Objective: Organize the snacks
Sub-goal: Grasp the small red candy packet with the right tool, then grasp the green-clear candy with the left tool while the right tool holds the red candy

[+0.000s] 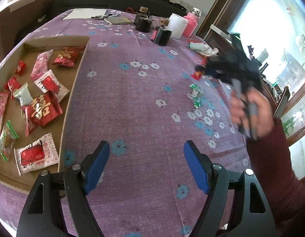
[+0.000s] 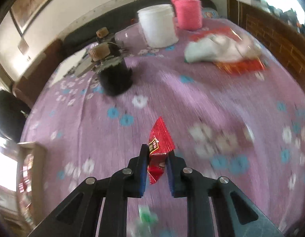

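Over purple floral cloth (image 2: 172, 90), right gripper (image 2: 157, 158) pinches a red candy wrapper (image 2: 159, 148); left gripper (image 1: 146, 165) gapes empty.

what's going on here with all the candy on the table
A person holding a gripper in each hand is sorting snacks into a cardboard tray. The right gripper is shut on a small red candy. The left gripper hangs open and empty over the purple tablecloth. A green candy lies loose on the cloth; many packets are already in the tray.

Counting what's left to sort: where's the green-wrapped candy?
Left wrist view: green-wrapped candy lies right of centre on the purple cloth, near the right gripper, outside the cardboard tray.
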Tool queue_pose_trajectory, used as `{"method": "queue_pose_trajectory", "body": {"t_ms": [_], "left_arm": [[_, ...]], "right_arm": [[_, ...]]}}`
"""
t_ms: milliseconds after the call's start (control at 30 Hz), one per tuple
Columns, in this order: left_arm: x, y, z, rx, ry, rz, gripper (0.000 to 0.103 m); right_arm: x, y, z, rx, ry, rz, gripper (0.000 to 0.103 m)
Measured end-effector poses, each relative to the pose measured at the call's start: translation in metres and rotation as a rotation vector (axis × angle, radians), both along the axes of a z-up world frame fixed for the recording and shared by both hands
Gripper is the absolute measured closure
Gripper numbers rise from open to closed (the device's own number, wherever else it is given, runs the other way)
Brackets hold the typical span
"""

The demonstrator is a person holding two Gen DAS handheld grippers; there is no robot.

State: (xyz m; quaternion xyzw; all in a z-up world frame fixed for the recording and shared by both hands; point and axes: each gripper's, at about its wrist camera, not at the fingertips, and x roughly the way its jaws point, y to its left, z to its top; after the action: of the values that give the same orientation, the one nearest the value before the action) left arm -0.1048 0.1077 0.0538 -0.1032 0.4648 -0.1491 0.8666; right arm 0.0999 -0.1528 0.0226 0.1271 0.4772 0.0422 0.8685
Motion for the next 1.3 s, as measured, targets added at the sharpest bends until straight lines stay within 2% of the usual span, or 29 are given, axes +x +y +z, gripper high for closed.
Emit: {"method": "queue_pose_trajectory", "body": {"t_ms": [67, 200, 300, 400, 500, 600, 700, 800, 967, 1033, 1067, 1100, 1133, 1200, 1300], "left_arm": [[0.004, -0.007, 0.002, 0.005, -0.004, -0.010, 0.026], [0.025, -0.030, 0.003, -0.009, 0.000, -0.029, 0.026], [0.044, -0.055, 0.000, 0.026, -0.003, -0.054, 0.026], [0.063, -0.080, -0.003, 0.100, 0.000, -0.060, 0.026], [0.080, -0.097, -0.008, 0.091, 0.015, -0.060, 0.026], [0.096, -0.115, -0.014, 0.088, 0.009, -0.083, 0.027], [0.105, -0.129, -0.021, 0.104, -0.013, -0.105, 0.033], [0.117, -0.142, -0.029, 0.130, -0.006, -0.113, 0.033], [0.117, -0.161, -0.034, 0.234, -0.063, -0.121, 0.033], [0.113, -0.168, -0.036, 0.282, -0.093, -0.127, 0.044], [0.111, -0.169, -0.036, 0.303, -0.109, -0.129, 0.063], [0.109, -0.170, -0.034, 0.286, -0.118, -0.153, 0.084], [0.109, -0.170, -0.034, 0.287, -0.113, -0.156, 0.085], [0.108, -0.165, -0.032, 0.258, -0.097, -0.151, 0.085], [0.103, -0.146, -0.024, 0.185, -0.083, -0.114, 0.084]], "right_arm": [[-0.023, -0.018, -0.001, 0.039, 0.010, -0.013, 0.085], [-0.058, -0.039, -0.009, 0.010, 0.022, -0.043, 0.084], [-0.071, -0.047, -0.014, 0.050, -0.032, -0.023, 0.080], [-0.072, -0.055, -0.021, 0.088, -0.076, -0.023, 0.078], [-0.071, -0.061, -0.019, 0.128, -0.083, -0.020, 0.074], [-0.071, -0.065, -0.018, 0.165, -0.103, -0.036, 0.065], [-0.069, -0.071, -0.020, 0.221, -0.102, -0.045, 0.065], [-0.065, -0.076, -0.024, 0.262, -0.086, -0.059, 0.064], [-0.065, -0.078, -0.024, 0.273, -0.087, -0.069, 0.065], [-0.066, -0.074, -0.023, 0.245, -0.094, -0.067, 0.065], [-0.066, -0.072, -0.023, 0.221, -0.095, -0.067, 0.068], [-0.067, -0.069, -0.022, 0.193, -0.097, -0.063, 0.070], [-0.067, -0.067, -0.022, 0.163, -0.100, -0.064, 0.077], [-0.068, -0.063, -0.022, 0.142, -0.100, -0.054, 0.084], [-0.069, -0.064, -0.023, 0.140, -0.104, -0.056, 0.085]]}}
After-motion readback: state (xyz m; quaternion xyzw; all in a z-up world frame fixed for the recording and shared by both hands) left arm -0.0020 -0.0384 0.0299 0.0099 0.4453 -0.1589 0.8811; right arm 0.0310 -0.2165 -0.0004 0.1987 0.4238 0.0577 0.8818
